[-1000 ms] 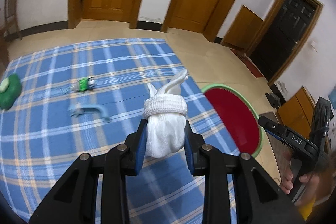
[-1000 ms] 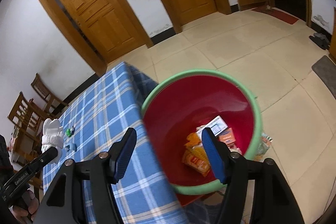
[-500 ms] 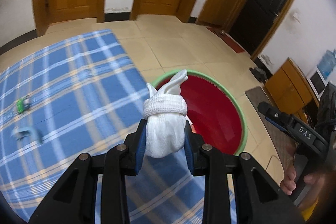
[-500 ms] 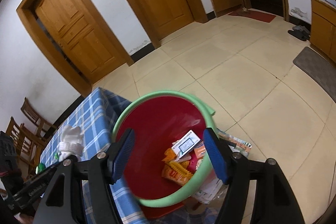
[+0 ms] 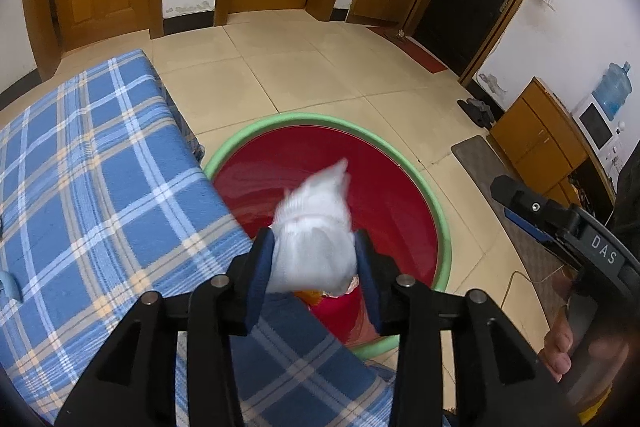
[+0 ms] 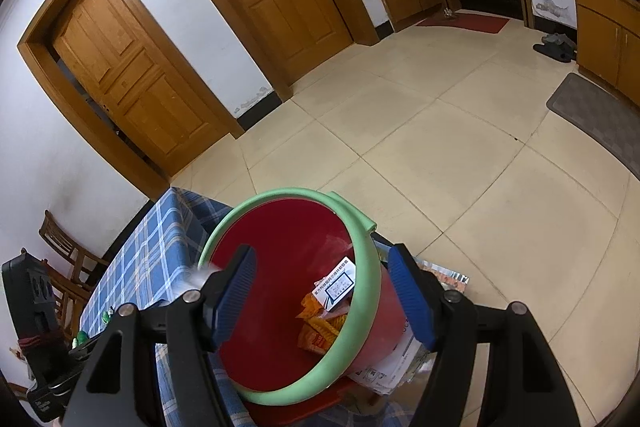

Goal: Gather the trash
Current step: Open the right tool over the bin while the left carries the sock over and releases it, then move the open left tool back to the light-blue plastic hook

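Left gripper (image 5: pixel 316 267): jaws opening, blurred white sock bundle (image 5: pixel 314 243) between pads, red bin (image 5: pixel 400 203) directly ahead. Right gripper (image 6: pixel 324 301): wide, empty, over bin.

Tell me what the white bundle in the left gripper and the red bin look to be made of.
White bundle: soft knitted fabric, probably cotton, matte; it bulges between the opening pads of the left gripper, though motion blur hides the weave. Red bin: likely moulded plastic, smooth with a slight sheen, with a pale green rim.
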Motion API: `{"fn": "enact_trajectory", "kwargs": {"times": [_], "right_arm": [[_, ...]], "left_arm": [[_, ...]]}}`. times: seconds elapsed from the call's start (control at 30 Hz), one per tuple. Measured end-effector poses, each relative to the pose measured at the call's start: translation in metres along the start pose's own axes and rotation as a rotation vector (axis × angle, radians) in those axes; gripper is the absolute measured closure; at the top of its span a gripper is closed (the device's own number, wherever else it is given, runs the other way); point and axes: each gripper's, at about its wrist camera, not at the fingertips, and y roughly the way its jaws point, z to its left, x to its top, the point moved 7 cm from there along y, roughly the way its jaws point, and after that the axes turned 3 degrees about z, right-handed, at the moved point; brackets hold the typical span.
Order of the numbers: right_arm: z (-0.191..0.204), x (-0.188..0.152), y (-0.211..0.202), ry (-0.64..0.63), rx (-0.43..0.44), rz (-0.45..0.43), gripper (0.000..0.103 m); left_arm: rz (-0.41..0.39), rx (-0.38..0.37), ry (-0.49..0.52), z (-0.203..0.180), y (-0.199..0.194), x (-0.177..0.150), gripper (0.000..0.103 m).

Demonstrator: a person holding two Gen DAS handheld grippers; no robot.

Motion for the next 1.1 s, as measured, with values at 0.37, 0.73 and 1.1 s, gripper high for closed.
{"fn": "enact_trajectory", "kwargs": {"times": [0.37,0.73,1.1], "right_arm": [[0.005,-0.004,-0.002,-0.015,0.015,0.011,0.028],[0.021,-0.013,0.001,-0.038,0.033,0.044,0.021],[0.038,-0.025,0.010,-0.067,0.037,0.081,0.016]], "left_arm": [[-0.028,0.050,-0.058,0.025,-0.017,-0.004,0.050],[-0.081,0.136,-0.170,0.083,-0.047,-0.014,0.040],[-0.120,0.255,-0.283,0.154,-0.078,-0.031,0.037]]}}
